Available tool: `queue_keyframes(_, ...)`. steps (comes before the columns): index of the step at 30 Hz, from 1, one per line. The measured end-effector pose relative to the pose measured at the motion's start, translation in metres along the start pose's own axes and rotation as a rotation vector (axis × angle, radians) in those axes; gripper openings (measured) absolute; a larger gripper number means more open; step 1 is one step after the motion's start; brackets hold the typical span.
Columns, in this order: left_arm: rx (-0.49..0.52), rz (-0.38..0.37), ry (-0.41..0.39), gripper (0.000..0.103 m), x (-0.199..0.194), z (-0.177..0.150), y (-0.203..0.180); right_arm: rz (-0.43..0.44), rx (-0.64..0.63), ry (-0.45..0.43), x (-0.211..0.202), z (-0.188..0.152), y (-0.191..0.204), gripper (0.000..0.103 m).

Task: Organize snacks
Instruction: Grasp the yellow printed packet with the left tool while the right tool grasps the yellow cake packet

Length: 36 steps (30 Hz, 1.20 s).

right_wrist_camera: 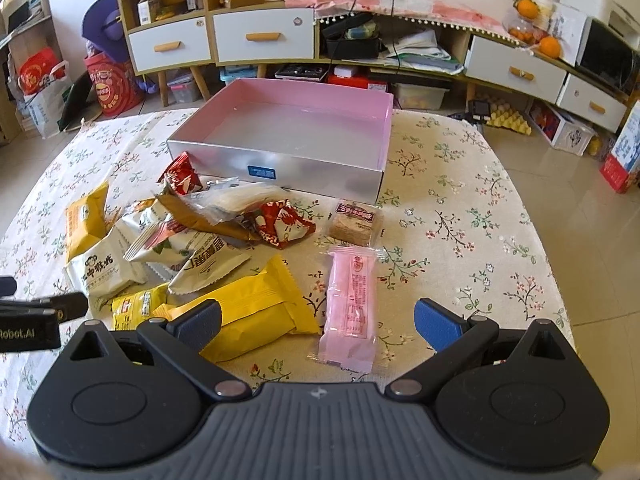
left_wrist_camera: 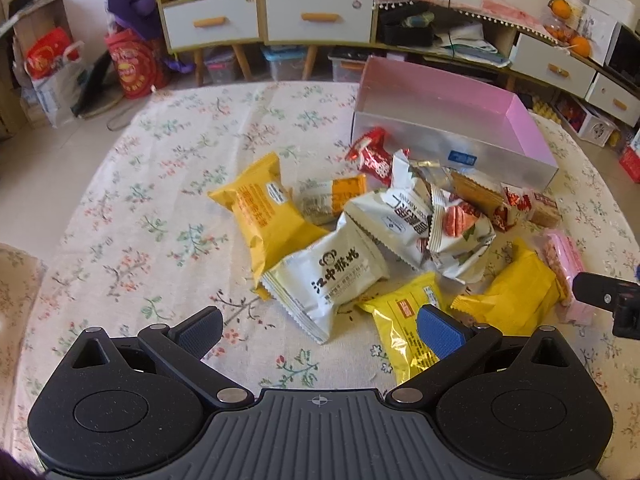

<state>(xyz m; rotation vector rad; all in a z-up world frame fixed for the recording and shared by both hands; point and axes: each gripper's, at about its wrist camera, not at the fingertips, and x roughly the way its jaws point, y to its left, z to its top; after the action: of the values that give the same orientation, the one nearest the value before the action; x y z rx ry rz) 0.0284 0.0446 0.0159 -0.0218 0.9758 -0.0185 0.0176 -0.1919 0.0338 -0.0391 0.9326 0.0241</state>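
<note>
A pile of several wrapped snacks lies on the floral tablecloth in front of a shallow box (left_wrist_camera: 456, 144) (right_wrist_camera: 280, 160), silver outside and pink inside, which holds nothing. My left gripper (left_wrist_camera: 320, 330) is open just short of a white pack (left_wrist_camera: 328, 280); a yellow pack (left_wrist_camera: 260, 216) lies to the left and a glossy yellow one (left_wrist_camera: 408, 332) by the right finger. My right gripper (right_wrist_camera: 318, 320) is open over a pink bar (right_wrist_camera: 352, 304), with a yellow pack (right_wrist_camera: 256, 312) at its left finger. A brown wafer square (right_wrist_camera: 354, 222) and a red pack (right_wrist_camera: 284, 226) lie further off.
The table's (right_wrist_camera: 480, 240) right edge drops to a tiled floor. Behind it stand low cabinets with white drawers (right_wrist_camera: 264, 36), storage bins and bags on the floor. The other gripper's black tip shows at the frame edge (left_wrist_camera: 600, 296) (right_wrist_camera: 44, 312).
</note>
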Motion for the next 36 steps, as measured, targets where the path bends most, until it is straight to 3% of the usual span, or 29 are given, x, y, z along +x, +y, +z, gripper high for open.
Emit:
queue_keyframes(7, -0.012, -0.111, 0.015, 0.099, 0.005, -0.001, -0.001, 0.06, 0.03, 0.048, 0.014, 0.002, 0.005, 0.102)
queue_keyframes(14, 0.007, -0.196, 0.046, 0.088, 0.013, -0.007, -0.006, 0.148, 0.165, 0.134, 0.042, 0.009, 0.007, 0.085)
queue_keyframes(18, 0.014, -0.231, 0.063, 0.083, 0.018, -0.01, -0.011, 0.116, 0.151, 0.115, 0.047, 0.01, 0.016, 0.09)
queue_keyframes(22, 0.033, -0.242, 0.072, 0.081, 0.023, -0.013, -0.018, 0.108, 0.097, 0.124, 0.046, 0.009, 0.023, 0.089)
queue_keyframes(29, 0.045, -0.244, 0.077, 0.074, 0.026, -0.017, -0.024, 0.066, 0.005, 0.136, 0.038, 0.005, 0.016, 0.077)
queue_keyframes(36, 0.037, -0.235, 0.076, 0.069, 0.035, -0.016, -0.034, 0.093, 0.041, 0.136, 0.034, 0.001, 0.001, 0.08)
